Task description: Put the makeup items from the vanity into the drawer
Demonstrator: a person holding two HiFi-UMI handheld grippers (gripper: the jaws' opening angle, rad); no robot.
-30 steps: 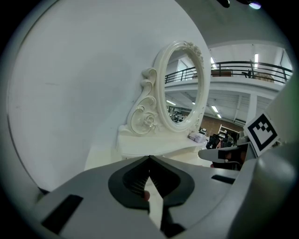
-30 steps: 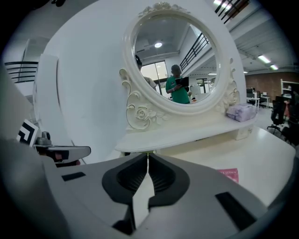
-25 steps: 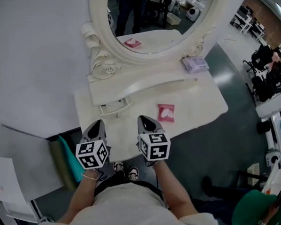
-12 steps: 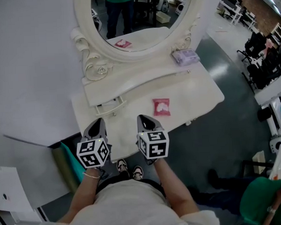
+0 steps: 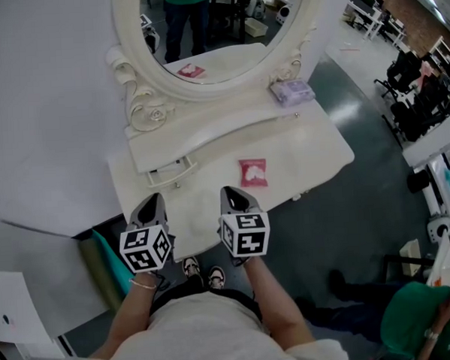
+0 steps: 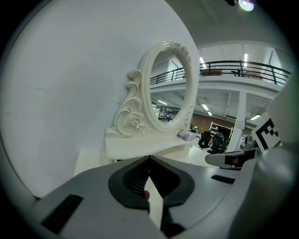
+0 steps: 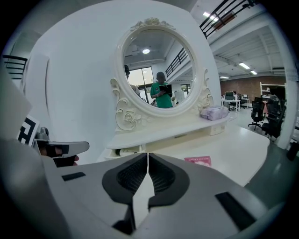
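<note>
A pink makeup packet (image 5: 252, 172) lies flat on the white vanity top (image 5: 314, 152), ahead and to the right of my right gripper (image 5: 232, 192); the right gripper view has the packet (image 7: 198, 160) just past the jaws. A pale purple pack (image 5: 292, 91) sits on the raised shelf under the oval mirror (image 5: 210, 33), at the right end (image 7: 214, 112). The small drawer (image 5: 168, 173) under the shelf stands slightly open, ahead of my left gripper (image 5: 152, 204). Both grippers hover over the vanity's front edge, shut and empty, as their own views show (image 6: 149, 158) (image 7: 147, 155).
A white wall runs along the left. A green bag (image 5: 101, 257) leans beside the vanity on the floor at the left. Office chairs (image 5: 420, 97) and desks stand to the right, and a person in green (image 5: 413, 324) is at the bottom right. The mirror reflects a standing person (image 7: 161, 95).
In the head view the vanity has slid up and to the left. Both grippers stay shut, side by side at the vanity's front edge.
</note>
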